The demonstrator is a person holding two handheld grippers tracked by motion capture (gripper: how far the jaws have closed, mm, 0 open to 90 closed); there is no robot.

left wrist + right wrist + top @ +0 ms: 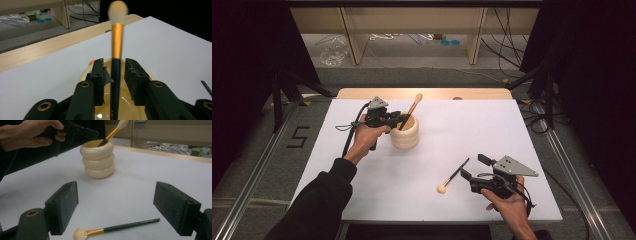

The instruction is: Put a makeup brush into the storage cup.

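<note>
Light, stiff brush (117,228) at lower frame, pinch mid-handle; right tongs (125,207) released, left tongs (113,77) released around potted brush (115,62).

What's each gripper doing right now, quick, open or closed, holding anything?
Left gripper: open, pads just off the brush standing in the cup.
Right gripper: open, empty, above the brush on the table.

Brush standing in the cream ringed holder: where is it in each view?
High view: the dark-handled, gold-ferruled brush leans out of the cream ringed holder, upper centre-left.
Left gripper view: centre, upright between the open fingers.
Right gripper view: top centre, angled up right.
Shared landmark: the holder.
</note>
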